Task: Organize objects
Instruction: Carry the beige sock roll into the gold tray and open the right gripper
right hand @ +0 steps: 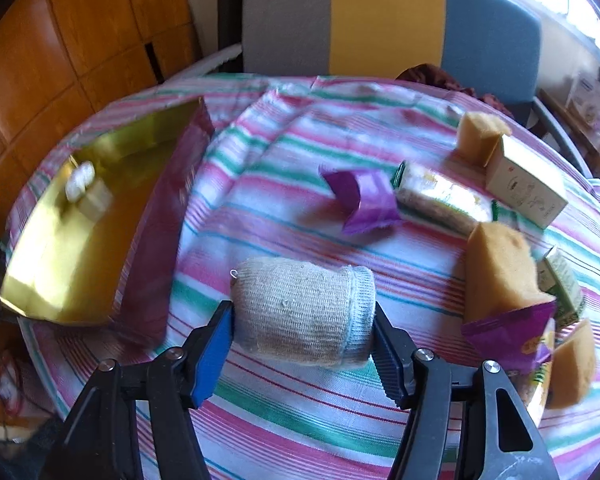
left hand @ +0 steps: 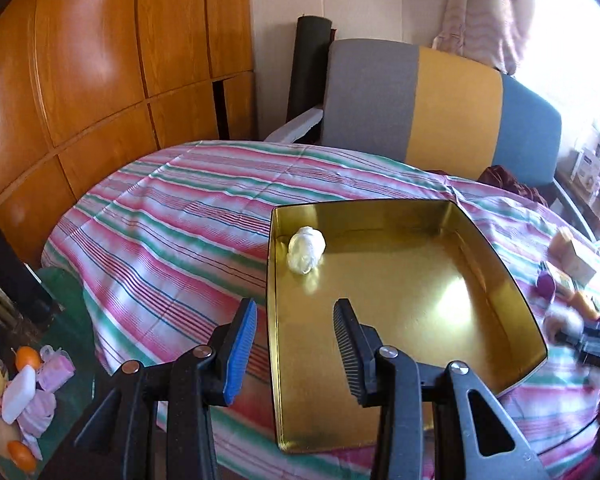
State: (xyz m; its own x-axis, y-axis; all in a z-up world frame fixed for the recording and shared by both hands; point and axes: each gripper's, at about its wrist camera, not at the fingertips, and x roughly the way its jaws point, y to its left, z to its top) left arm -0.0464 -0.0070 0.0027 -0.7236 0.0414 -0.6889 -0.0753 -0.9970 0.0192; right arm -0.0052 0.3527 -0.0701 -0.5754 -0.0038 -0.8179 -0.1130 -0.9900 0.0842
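Note:
A shallow gold tin tray (left hand: 420, 288) lies on the striped tablecloth (left hand: 172, 216). A small white wad (left hand: 306, 250) rests in its far left corner. My left gripper (left hand: 296, 308) hovers open over the tray's near left rim with nothing between its fingers. In the right wrist view the tray (right hand: 72, 248) is at the left with the white wad (right hand: 80, 186) inside. My right gripper (right hand: 303, 314) is shut on a rolled beige knit sock (right hand: 300, 300), its pads pressing on both ends, just above the cloth.
To the right of the sock lie purple wrappers (right hand: 364, 200), tan sponge blocks (right hand: 500, 268), a cream box (right hand: 528, 188) and a snack pack (right hand: 444, 196). A grey, yellow and blue chair (left hand: 420, 108) stands behind the table. Wooden cabinets (left hand: 100, 60) line the left. Clutter (left hand: 28, 380) lies below the table's left edge.

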